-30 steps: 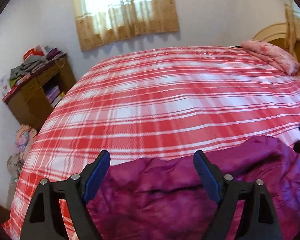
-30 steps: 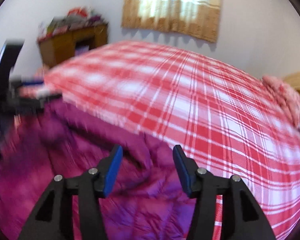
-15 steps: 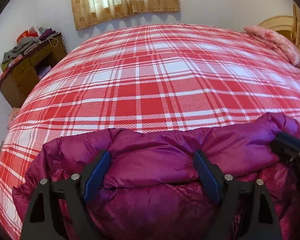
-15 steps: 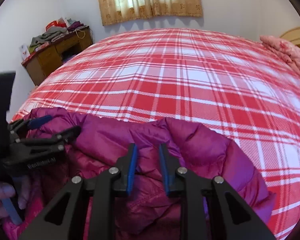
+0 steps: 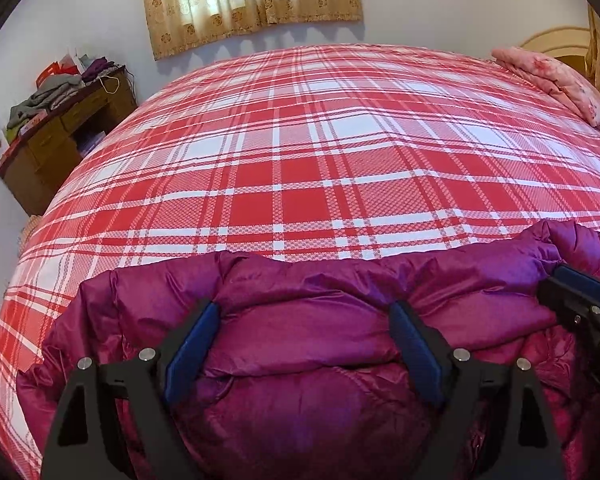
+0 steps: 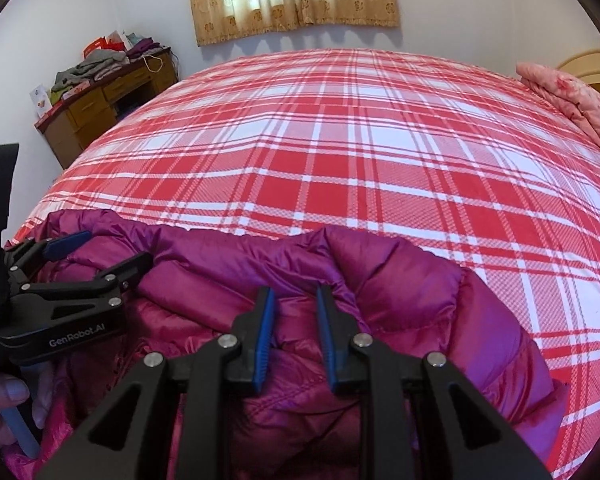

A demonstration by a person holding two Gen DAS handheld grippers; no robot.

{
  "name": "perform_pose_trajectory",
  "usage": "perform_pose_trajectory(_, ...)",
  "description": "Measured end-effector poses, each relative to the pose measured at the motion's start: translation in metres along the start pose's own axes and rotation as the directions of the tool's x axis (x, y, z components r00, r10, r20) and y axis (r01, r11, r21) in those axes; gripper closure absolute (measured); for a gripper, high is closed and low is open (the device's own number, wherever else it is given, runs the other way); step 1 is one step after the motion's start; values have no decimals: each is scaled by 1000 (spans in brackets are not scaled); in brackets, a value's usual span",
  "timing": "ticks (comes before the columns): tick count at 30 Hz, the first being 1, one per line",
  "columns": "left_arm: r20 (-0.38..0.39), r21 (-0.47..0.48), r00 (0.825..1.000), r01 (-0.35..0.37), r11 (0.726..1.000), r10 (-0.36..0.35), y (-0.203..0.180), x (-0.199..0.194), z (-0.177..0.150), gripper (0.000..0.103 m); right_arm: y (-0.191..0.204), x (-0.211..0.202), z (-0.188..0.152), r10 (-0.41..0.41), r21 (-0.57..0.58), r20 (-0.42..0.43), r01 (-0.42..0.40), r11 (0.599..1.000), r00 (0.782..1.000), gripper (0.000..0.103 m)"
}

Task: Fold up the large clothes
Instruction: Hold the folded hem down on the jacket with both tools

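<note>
While the right gripper (image 6: pixel 293 322) pinches a ridge of the purple puffer jacket (image 6: pixel 380 292) at lower centre, the left gripper (image 5: pixel 304 344) straddles the folded edge with jaws wide, needing to close before the fold.

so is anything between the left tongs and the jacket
Nothing visible. The left tongs stand wide open right over the purple jacket, a puffy fold between the pads. The right tongs already pinch a fold.

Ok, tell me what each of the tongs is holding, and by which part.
Right tongs pinch a raised fold at the jacket's far edge. Left tongs stand wide around a puffy roll of it, gripping nothing.
</note>
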State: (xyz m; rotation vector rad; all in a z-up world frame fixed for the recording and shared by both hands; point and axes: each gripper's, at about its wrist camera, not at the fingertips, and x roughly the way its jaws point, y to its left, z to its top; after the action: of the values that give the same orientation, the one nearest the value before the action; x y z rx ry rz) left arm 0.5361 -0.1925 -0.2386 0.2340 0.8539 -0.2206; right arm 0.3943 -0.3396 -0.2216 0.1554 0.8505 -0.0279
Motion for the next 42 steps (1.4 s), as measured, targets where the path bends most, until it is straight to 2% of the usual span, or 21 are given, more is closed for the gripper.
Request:
perform_pose_trajectory(13,-1,0,1000,0,1000,0,1,1,-1,14,8,3,-1,-51,-38,-7,51,998,999,79)
perform_pose_trajectory(42,-9,-7,1000,4,1000,-4,4,4,-2,13,10,8,-1,-72,-56,-13,71,996,997,79)
